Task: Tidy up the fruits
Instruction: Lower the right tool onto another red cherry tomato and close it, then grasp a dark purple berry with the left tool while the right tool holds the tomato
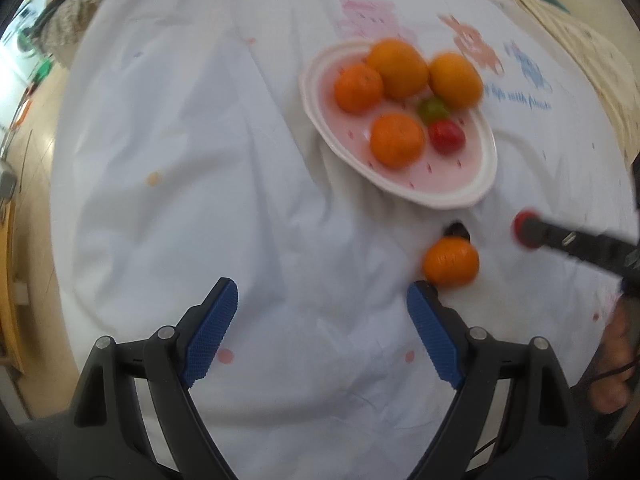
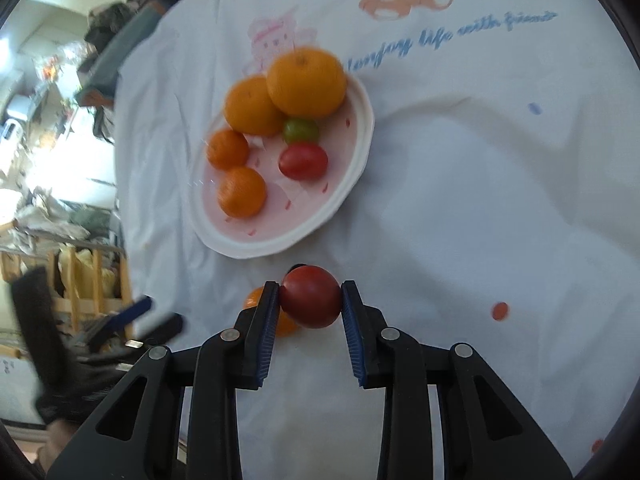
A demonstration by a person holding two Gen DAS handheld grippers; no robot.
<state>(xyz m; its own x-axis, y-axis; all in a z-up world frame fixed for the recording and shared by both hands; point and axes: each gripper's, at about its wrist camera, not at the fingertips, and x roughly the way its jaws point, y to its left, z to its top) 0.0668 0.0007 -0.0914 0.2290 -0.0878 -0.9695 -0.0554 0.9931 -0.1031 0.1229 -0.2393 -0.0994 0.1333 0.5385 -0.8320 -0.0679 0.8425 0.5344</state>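
A pink plate with a white rim (image 1: pixel 486 178) (image 2: pixel 352 176) holds several oranges, a green tomato (image 1: pixel 433 109) (image 2: pixel 301 130) and a small red tomato (image 1: pixel 447 136) (image 2: pixel 303 161). My right gripper (image 2: pixel 310 298) is shut on a larger red tomato (image 2: pixel 311 296) (image 1: pixel 525 229) just short of the plate's near rim. A loose orange (image 1: pixel 451 260) (image 2: pixel 276 320) lies on the cloth beside it, partly hidden by the right gripper's left finger. My left gripper (image 1: pixel 322 300) is open and empty above bare cloth, the loose orange just past its right fingertip.
A white tablecloth (image 1: pixel 200 160) with cartoon prints and blue lettering (image 2: pixel 440 40) covers the table. Room clutter and a wooden rack (image 2: pixel 92 276) lie past the table's left edge. The left gripper shows at the right wrist view's lower left (image 2: pixel 120 320).
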